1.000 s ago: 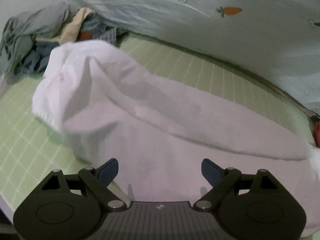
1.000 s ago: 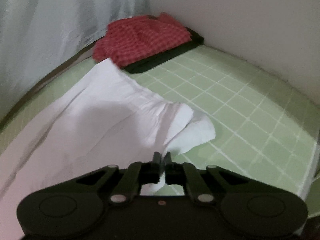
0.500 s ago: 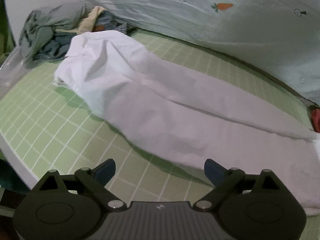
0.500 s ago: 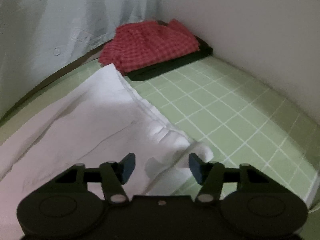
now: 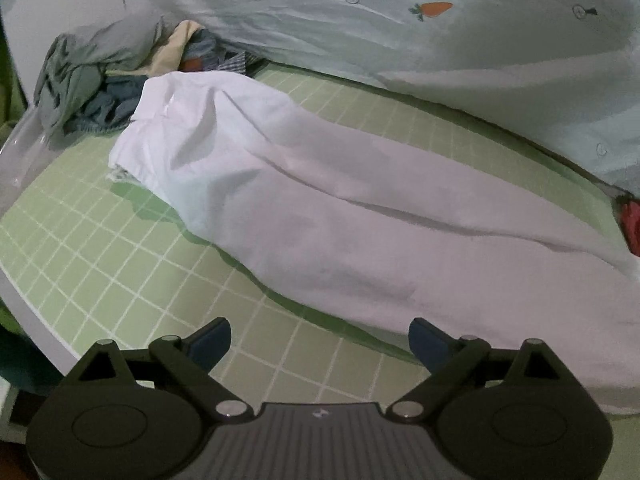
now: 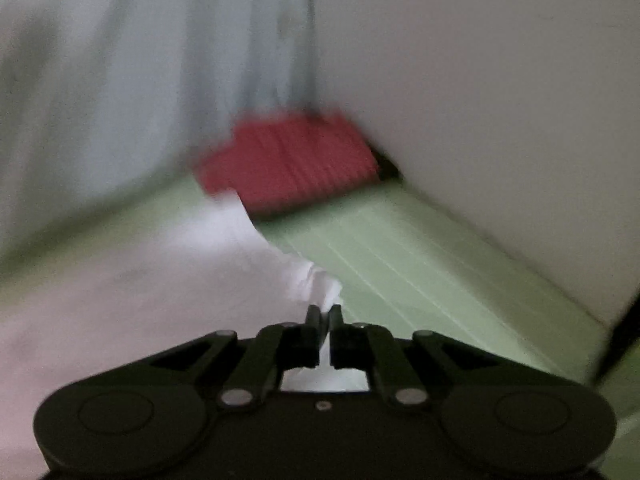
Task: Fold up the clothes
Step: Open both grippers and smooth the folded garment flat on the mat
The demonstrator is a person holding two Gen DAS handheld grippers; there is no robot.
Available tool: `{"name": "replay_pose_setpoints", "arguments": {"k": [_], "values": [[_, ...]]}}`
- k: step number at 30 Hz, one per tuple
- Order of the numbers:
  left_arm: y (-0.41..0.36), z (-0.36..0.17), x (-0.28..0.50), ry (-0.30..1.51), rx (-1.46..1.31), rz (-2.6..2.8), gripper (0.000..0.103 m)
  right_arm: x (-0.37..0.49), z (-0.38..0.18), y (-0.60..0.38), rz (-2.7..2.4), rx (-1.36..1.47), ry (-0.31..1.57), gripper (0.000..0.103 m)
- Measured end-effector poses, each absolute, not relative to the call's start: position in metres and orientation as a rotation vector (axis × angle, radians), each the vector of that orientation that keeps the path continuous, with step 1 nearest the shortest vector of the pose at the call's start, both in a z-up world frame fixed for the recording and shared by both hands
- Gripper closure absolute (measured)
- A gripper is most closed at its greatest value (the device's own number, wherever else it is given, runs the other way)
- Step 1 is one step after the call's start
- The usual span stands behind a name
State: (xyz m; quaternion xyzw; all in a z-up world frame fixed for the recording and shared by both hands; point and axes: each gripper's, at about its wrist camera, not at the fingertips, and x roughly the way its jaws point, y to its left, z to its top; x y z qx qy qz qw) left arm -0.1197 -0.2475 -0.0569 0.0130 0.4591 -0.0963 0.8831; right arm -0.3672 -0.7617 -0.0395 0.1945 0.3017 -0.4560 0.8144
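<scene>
Since a second ago the right tool [image 6: 325, 312] let go, re-gripped, and is again clamped on the end corner of the white garment [image 5: 360, 216]; its view is blurred. Left tool [image 5: 320, 340] hangs with jaws wide apart and nothing between them, pulled back off the cloth over the green gridded mat [image 5: 120, 272]. The garment lies stretched along the mat, near the red checked stack [image 6: 288, 160]. With only a thin pinch held, the corner could slip, or the fold drag crooked.
</scene>
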Motion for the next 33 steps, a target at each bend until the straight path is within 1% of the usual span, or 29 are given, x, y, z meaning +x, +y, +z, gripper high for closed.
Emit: {"name": "replay_pose_setpoints", "arguments": {"k": [1, 2, 4, 5, 6, 7, 10, 11, 13, 16, 21, 22, 24, 29, 33], "values": [[-0.246, -0.058, -0.117, 0.959, 0.03, -0.203, 0.008, -0.363, -0.056, -0.766, -0.989, 0.43, 0.724, 0.098], [-0.243, -0.058, -0.113, 0.958, 0.033, -0.204, 0.008, -0.36, -0.06, -0.765, -1.002, 0.435, 0.747, 0.096], [-0.239, -0.057, -0.105, 0.953, 0.038, -0.204, 0.008, -0.351, -0.059, -0.754, -1.022, 0.404, 0.755, 0.086], [-0.237, -0.056, -0.101, 0.951, 0.04, -0.206, 0.008, -0.345, -0.054, -0.745, -1.029, 0.366, 0.741, 0.061], [-0.236, -0.056, -0.095, 0.951, 0.042, -0.21, 0.008, -0.336, -0.049, -0.735, -1.027, 0.324, 0.723, 0.04], [-0.235, -0.056, -0.089, 0.953, 0.043, -0.217, 0.008, -0.326, -0.046, -0.727, -1.004, 0.295, 0.718, 0.035], [-0.237, -0.057, -0.065, 0.961, 0.053, -0.247, 0.008, -0.291, -0.042, -0.703, -0.917, 0.235, 0.721, 0.029], [-0.239, -0.057, -0.057, 0.961, 0.063, -0.264, 0.008, -0.276, -0.044, -0.695, -0.88, 0.231, 0.734, 0.026], [-0.249, -0.059, -0.041, 0.957, 0.102, -0.31, 0.008, -0.248, -0.048, -0.68, -0.804, 0.222, 0.757, 0.023], [-0.272, -0.066, -0.019, 0.946, 0.175, -0.38, 0.006, -0.209, -0.061, -0.659, -0.682, 0.277, 0.79, 0.019], [-0.312, -0.097, 0.021, 1.017, 0.276, -0.509, 0.006, -0.146, -0.089, -0.631, -0.54, 0.318, 0.876, 0.018], [-0.32, -0.103, 0.027, 1.029, 0.295, -0.524, 0.006, -0.137, -0.092, -0.626, -0.53, 0.302, 0.888, 0.016], [-0.331, -0.115, 0.036, 1.05, 0.326, -0.545, 0.006, -0.123, -0.097, -0.619, -0.518, 0.27, 0.901, 0.009], [-0.348, -0.135, 0.052, 1.049, 0.358, -0.539, 0.006, -0.1, -0.101, -0.621, -0.486, 0.227, 0.894, 0.006], [-0.35, -0.137, 0.072, 1.01, 0.304, -0.497, 0.006, -0.081, -0.103, -0.633, -0.457, 0.236, 0.889, 0.004]]}}
